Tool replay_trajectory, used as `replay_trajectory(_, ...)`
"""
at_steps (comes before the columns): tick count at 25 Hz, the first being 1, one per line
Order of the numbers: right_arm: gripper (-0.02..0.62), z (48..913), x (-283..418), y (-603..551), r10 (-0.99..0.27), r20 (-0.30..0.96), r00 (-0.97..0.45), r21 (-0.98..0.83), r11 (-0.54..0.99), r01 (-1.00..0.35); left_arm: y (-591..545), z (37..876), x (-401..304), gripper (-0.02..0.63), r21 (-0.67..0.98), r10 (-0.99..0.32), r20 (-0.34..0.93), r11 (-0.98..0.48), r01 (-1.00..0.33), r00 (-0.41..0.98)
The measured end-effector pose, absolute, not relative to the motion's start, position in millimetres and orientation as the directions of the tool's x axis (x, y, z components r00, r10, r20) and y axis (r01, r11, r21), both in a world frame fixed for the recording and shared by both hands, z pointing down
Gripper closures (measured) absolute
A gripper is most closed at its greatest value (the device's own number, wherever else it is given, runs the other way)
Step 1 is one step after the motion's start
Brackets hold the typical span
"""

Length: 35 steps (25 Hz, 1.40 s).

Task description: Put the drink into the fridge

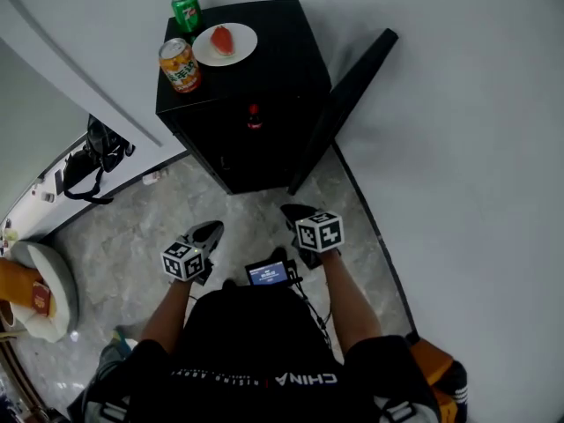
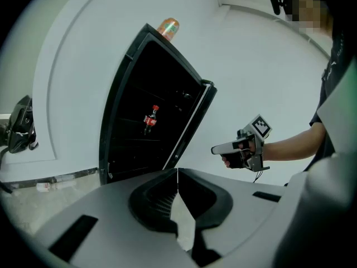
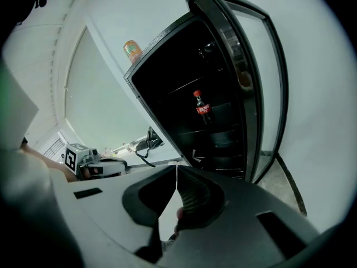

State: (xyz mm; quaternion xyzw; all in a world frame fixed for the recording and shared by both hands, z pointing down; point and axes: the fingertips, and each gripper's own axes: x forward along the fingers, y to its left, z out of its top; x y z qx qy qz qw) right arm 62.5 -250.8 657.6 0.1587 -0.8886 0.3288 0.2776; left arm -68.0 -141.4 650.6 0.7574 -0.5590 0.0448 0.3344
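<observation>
1 bottle (image 3: 202, 109), seemingly cola, inside open fridge (image 1: 286, 64); left gripper (image 2: 177, 176), right gripper (image 3: 176, 173) both closed, empty.

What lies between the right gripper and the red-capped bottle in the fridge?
Nothing. In the right gripper view, the stretch from the right gripper to the red-capped bottle is bare, because the fridge door stands open at the side.

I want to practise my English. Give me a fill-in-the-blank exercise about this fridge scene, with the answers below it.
1. The door of the black fridge stands ____.
2. On top of the fridge stand ____ cans: a green can and an orange can.
3. The colour of the plate is ____.
4. The bottle inside the fridge has a ____ cap.
Answers: open; two; white; red.
</observation>
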Motion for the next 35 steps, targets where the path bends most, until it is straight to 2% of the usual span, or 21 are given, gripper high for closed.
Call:
replay_trajectory(9, 0.580, 657.2, 67.5, -183.4, -0.192, 0.651, -0.735, -0.424, 0.711, -0.562, -77.5, 636.4, -84.4, 0.594, 0.482, -0.811, 0.371, -0.248, -0.840, 0.452)
replay_trajectory(18, 0.580, 639.1, 43.6, -106.6, -0.318, 0.647, -0.693, -0.328, 0.705, -0.629, -13.5, 626.1, -91.6, 0.594, 0.467, -0.792, 0.327, -0.339, -0.816, 0.516)
replay_trajectory(26, 0.580, 635.1, 46.9, -43.6, -0.281, 0.715, -0.640, -0.165, 0.822, -0.545, 14.6, 627.2, -46.9, 0.594, 0.480, -0.728, 0.344, -0.406, -0.777, 0.593)
replay_trajectory(35, 0.581, 647.2, 79.8, -23.1, -0.260, 0.735, -0.626, -0.143, 0.843, -0.519, 26.1, 637.0, 8.7, 0.595, 0.441, -0.716, 0.402, -0.394, -0.806, 0.570)
